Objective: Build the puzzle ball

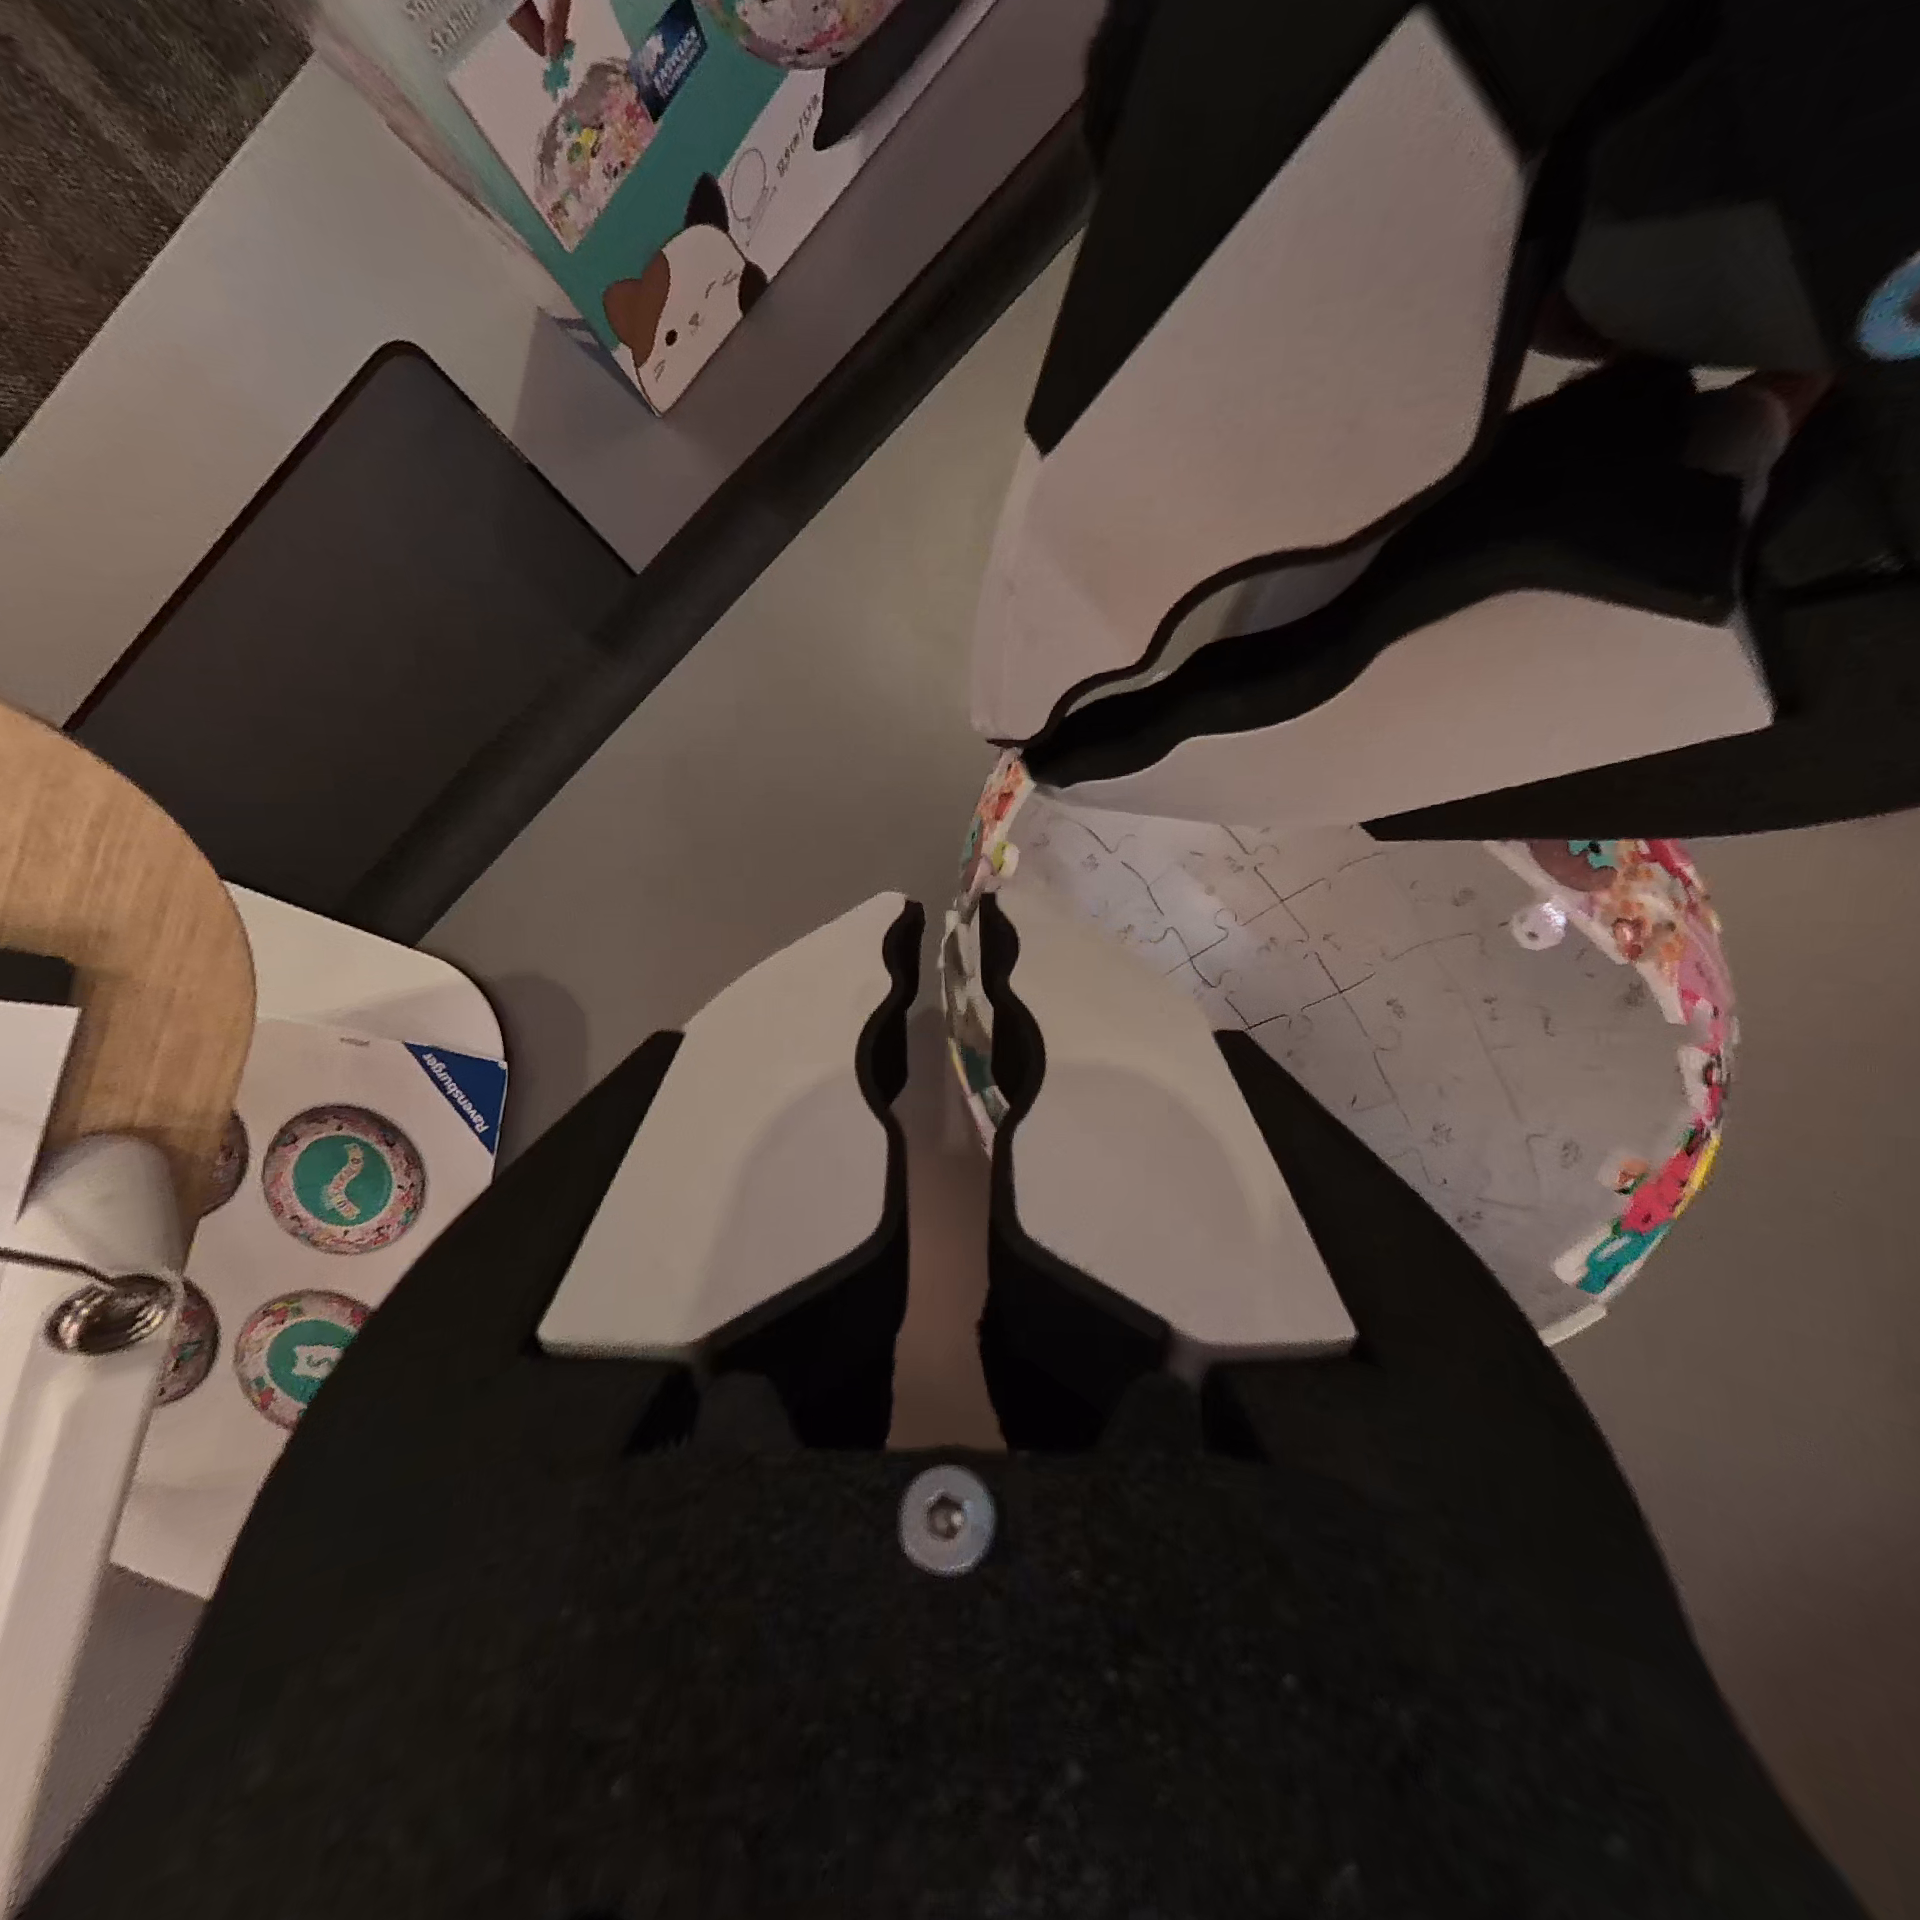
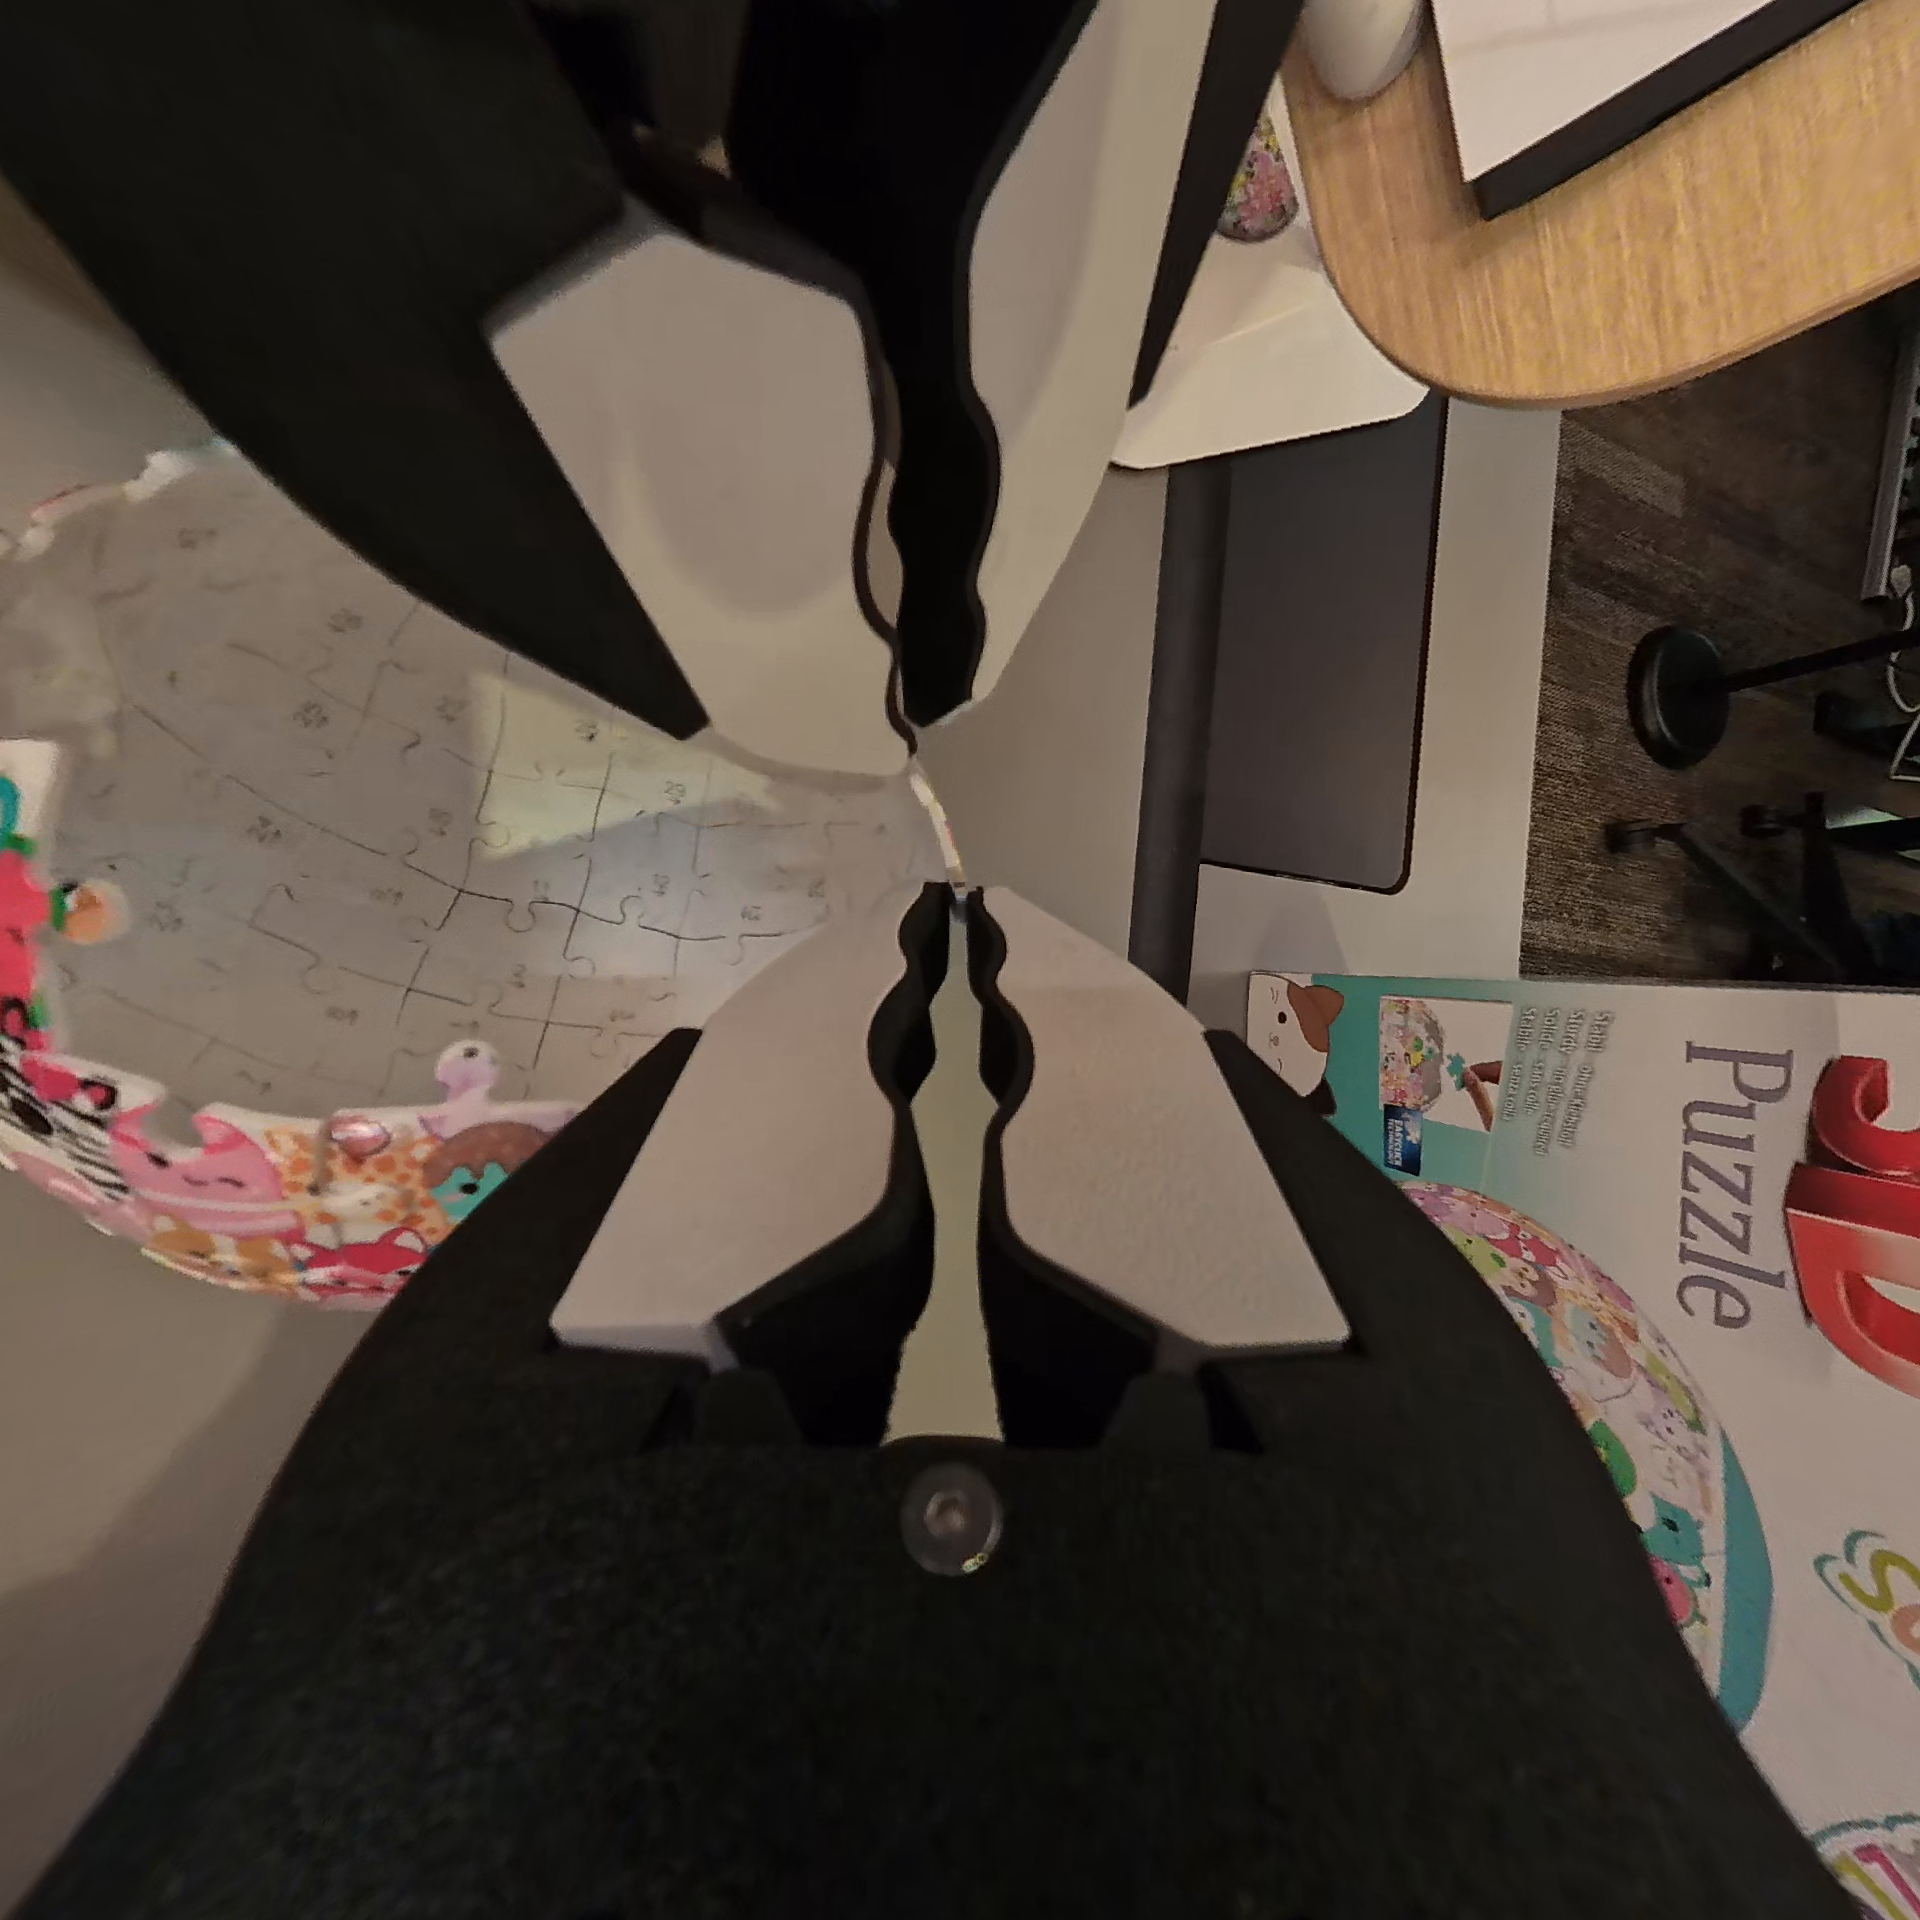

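1. Nearest in the left wrist view, the left gripper (image 1: 951,920) is clenched on the rim of the partly built puzzle ball (image 1: 1434,1049), a curved shell showing its pale numbered inside, held up above the table (image 1: 748,748).
2. In the right wrist view, the right gripper (image 2: 961,902) is pinched tight on the same rim edge, tip to tip with the left one; whether it grips a separate puzzle piece or the shell's own edge cannot be told.
3. To do this step well, I judge both grips should keep steady and squeeze only lightly, pressing along the rim's curve so the tabs seat without buckling the joined pieces.
4. The shell's patterned outer face is mostly turned away, and the gripper bodies cover the seam.
5. Farther off, the puzzle box (image 2: 1621,1278) lies on the table; an instruction sheet (image 1: 343,1195) is partly cut off behind a wooden board (image 1: 125,935).
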### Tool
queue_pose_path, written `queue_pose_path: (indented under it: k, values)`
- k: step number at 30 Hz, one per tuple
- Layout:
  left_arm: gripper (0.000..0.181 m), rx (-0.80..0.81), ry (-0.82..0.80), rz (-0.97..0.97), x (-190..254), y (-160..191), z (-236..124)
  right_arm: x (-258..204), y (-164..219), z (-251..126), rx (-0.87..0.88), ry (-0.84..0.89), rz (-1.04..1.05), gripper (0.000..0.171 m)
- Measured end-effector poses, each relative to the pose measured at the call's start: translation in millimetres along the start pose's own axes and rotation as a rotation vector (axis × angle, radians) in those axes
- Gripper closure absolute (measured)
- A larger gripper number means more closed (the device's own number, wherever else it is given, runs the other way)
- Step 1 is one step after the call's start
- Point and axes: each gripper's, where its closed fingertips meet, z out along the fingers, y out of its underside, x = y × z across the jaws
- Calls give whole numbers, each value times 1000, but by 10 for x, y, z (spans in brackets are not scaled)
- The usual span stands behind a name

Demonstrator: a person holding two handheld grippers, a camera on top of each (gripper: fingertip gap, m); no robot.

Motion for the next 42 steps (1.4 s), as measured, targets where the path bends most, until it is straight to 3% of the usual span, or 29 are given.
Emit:
queue_pose_path:
  k: [31,36,38,40,42]
  values:
    - [179,63,-38,72,3,27,-37,22,-23,-11,44,37,-76,165]
    - [179,66,-55,99,10,1,-48,17,9,-102,102,-22,-86,161]
    - [179,68,-55,101,10,-1,-47,-11,12,-156,176,-109,-56,159]
    - [179,69,-55,101,9,0,-51,32,13,-202,253,-158,-14,146]
    - [179,72,-54,99,9,0,-53,119,33,-198,329,-203,65,147]
